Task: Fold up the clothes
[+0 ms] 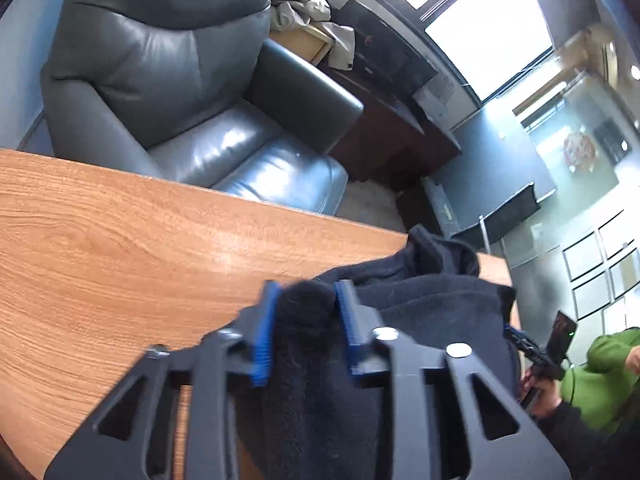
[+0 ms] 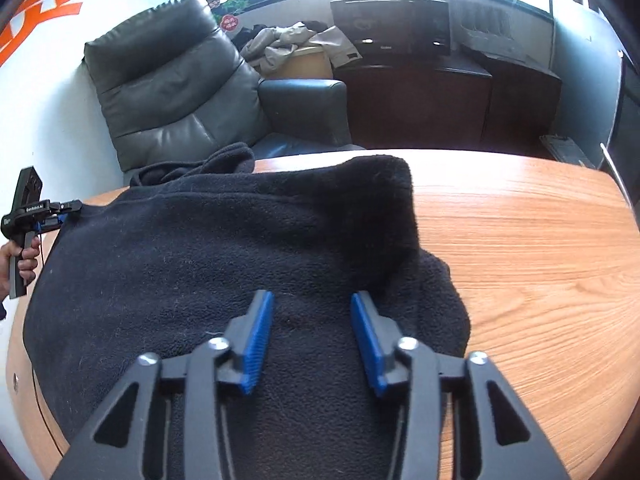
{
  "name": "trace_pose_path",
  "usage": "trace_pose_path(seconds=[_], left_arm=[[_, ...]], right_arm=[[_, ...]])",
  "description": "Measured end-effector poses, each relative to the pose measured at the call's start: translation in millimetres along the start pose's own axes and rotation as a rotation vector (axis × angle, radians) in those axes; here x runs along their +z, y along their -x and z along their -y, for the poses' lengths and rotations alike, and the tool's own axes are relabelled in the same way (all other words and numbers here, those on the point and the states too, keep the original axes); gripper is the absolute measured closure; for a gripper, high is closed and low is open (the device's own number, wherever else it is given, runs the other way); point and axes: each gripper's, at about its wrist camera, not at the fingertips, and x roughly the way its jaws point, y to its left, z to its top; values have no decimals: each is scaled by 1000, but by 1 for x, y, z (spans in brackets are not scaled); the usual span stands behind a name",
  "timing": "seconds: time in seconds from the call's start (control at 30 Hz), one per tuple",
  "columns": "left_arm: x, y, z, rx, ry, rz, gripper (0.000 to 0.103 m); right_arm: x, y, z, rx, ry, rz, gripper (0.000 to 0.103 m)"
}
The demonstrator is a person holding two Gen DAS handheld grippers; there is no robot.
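Note:
A black fleece garment (image 2: 224, 256) lies spread on the wooden table (image 2: 540, 248), with one part folded over at its far right. My left gripper (image 1: 306, 304) is shut on a bunched edge of the garment (image 1: 432, 304); it also shows in the right wrist view (image 2: 64, 210) at the garment's left corner. My right gripper (image 2: 312, 312) is open, its blue pads (image 2: 260, 332) apart just above the fleece near the front edge, holding nothing. It shows in the left wrist view (image 1: 532, 350) at the far right.
A grey leather armchair (image 2: 172, 88) stands behind the table. A pile of light clothes (image 2: 288, 44) lies on a box behind it. A dark cabinet (image 2: 440, 100) stands under the window. The table's bare wood (image 1: 100, 240) spreads to the left of the garment.

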Motion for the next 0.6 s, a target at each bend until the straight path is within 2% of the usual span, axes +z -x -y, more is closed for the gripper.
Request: trace_pose_path(seconds=[0.07, 0.17, 0.3, 0.37, 0.43, 0.5, 0.53, 0.57, 0.6], left_arm=[[3, -2, 2, -10, 1, 2, 91], [6, -4, 4, -24, 1, 4, 91], [5, -4, 4, -23, 0, 1, 91], [4, -4, 3, -23, -1, 0, 91], [4, -4, 3, -23, -1, -2, 91], [3, -5, 3, -18, -6, -4, 91], [3, -6, 3, -14, -9, -6, 91], [4, -8, 2, -7, -7, -10, 90], [4, -10, 1, -1, -6, -15, 90]], right_arm=[[-1, 5, 10, 8, -36, 11, 84], [2, 13, 14, 1, -61, 31, 86], [22, 16, 18, -32, -17, 71, 71], [36, 14, 15, -78, 39, 81, 51], [47, 11, 16, -112, 65, 90, 42], [53, 1, 25, -110, 38, 65, 33], [55, -6, 31, -105, 19, 40, 33], [54, -15, 39, -90, 0, -6, 39], [53, -21, 42, -63, -8, -32, 50]])
